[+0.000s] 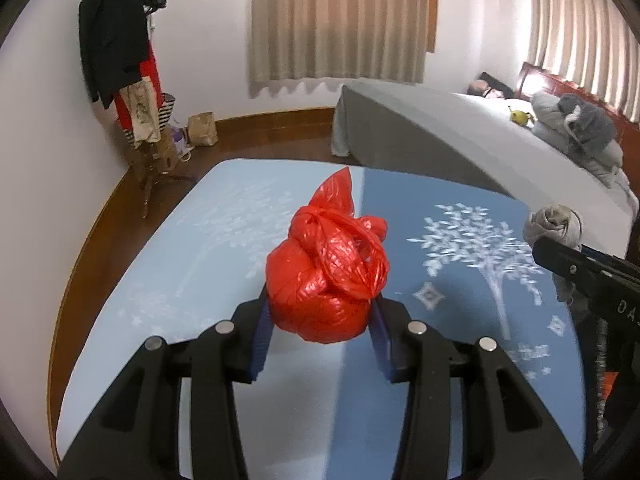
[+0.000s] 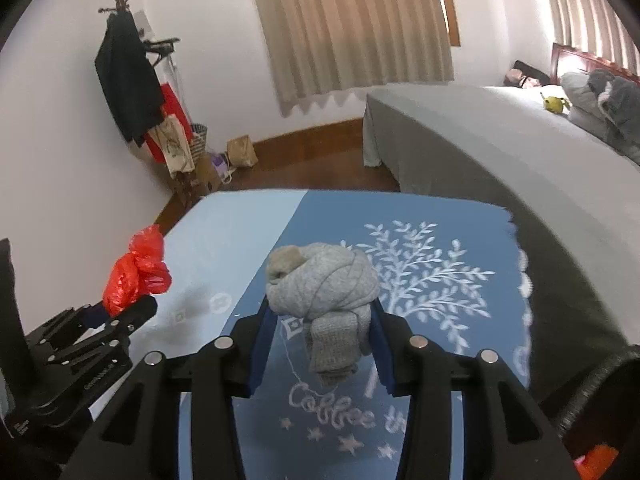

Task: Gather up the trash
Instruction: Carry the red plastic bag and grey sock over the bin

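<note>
Behind your counter (image 2: 224,240) sits a bedroom: white walls, two curtained windows, a wooden floor, one bed (image 2: 480,140) with a grey cover on the right, and one coat rack (image 2: 124,64) hung with clothes in the left corner. One paper bag (image 2: 242,151) stands on the floor near the rack.

You have two pieces of trash, one in each hand. Your left hand-held gripper (image 1: 322,312) is clamped on one knotted red bag (image 1: 328,272); its blue pads press the bag's lower sides, and the bag hangs clear above the counter. Your right hand-held gripper (image 2: 322,316) is clamped on one grey bundle (image 2: 324,280) of knitted cloth, pads touching both sides, with a loose end dangling below between the fingers. It too is off the counter.

Both tools point forward and down over the blue cloth, side by side and well apart. From the right wrist view you see the left one at the lower left with the red bag at its tip; from the left wrist view the right one shows at the right edge with the bundle.

One white tree is printed on the cloth's darker half. Below it you can read "Coffee" in white script, with a following word cut off, and three small stars under that.
</note>
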The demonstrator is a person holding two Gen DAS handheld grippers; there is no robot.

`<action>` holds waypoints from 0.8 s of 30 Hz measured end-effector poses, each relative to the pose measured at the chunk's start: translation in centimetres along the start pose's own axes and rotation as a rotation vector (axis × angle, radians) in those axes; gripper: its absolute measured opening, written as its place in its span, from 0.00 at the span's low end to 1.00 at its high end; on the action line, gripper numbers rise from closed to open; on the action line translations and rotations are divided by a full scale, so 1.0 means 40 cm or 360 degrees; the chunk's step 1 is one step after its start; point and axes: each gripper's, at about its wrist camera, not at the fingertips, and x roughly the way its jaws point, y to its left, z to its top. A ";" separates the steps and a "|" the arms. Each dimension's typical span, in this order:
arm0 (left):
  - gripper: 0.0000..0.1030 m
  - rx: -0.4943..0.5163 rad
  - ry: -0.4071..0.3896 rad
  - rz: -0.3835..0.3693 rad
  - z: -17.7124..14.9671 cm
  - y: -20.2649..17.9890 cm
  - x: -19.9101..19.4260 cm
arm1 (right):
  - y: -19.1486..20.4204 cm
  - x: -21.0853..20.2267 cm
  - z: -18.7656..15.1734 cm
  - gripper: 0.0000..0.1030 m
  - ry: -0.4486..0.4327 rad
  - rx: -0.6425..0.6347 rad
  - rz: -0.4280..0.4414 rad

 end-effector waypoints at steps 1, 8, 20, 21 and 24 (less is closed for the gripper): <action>0.40 0.0007 -0.0004 -0.0013 0.000 -0.012 -0.012 | -0.011 -0.017 -0.004 0.42 -0.0010 0.0006 -0.0004; 0.40 0.0074 -0.0041 -0.0102 -0.017 -0.108 -0.093 | -0.041 -0.143 -0.027 0.42 -0.0094 0.0020 -0.0040; 0.40 0.0166 -0.0096 -0.0240 -0.036 -0.238 -0.217 | -0.113 -0.354 -0.078 0.42 -0.0224 0.0045 -0.0103; 0.40 0.0176 -0.0100 -0.0254 -0.038 -0.252 -0.227 | -0.121 -0.375 -0.086 0.42 -0.0235 0.0047 -0.0115; 0.40 0.0199 -0.0108 -0.0288 -0.049 -0.283 -0.252 | -0.142 -0.423 -0.101 0.42 -0.0261 0.0063 -0.0142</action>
